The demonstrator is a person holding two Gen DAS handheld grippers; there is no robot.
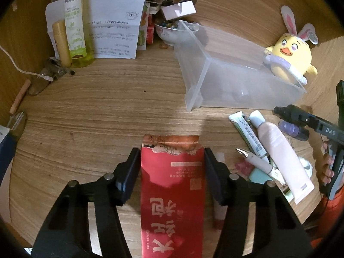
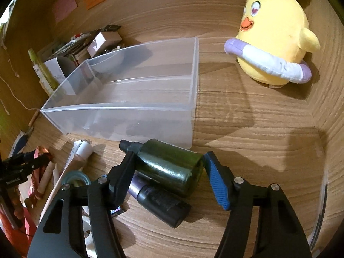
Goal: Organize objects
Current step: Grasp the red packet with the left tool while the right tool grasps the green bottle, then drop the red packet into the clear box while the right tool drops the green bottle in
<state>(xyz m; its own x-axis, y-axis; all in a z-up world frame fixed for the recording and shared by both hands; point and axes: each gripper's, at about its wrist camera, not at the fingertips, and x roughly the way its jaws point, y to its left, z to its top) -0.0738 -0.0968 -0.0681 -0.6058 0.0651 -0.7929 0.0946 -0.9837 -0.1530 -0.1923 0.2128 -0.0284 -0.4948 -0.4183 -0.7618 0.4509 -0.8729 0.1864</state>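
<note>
The left tongs [image 1: 172, 167] hold a red packet [image 1: 172, 193] with a torn top edge, their two black fingers [image 1: 129, 172] pressed against its long sides above the wooden counter [image 1: 96, 118]. The right tongs [image 2: 167, 172] stand wide around a dark green bottle [image 2: 169, 167] that lies on its side on the counter; the left finger touches the bottle near its black neck, while the blue-padded right finger [image 2: 217, 182] sits just beside the bottle's base, and whether it touches cannot be told. A purple bottle with a black cap [image 2: 157, 197] lies just in front of the green one, against it. Beyond both stands a clear plastic bin [image 2: 129, 99] with a divider at its far left end, open side up. A yellow chick plush [image 2: 275, 38] with rabbit ears and a purple-and-white ring sits to the right of the bin, apart from it. Near the right tongs lie a pale pink tube [image 1: 281, 157], a green-and-white tube [image 1: 247, 133] and a pen [image 1: 255, 161], bunched together. At the far left stand a green spray bottle [image 1: 75, 28] and leaning papers [image 1: 116, 23], with a small bowl [image 1: 167, 34] behind the bin.
</note>
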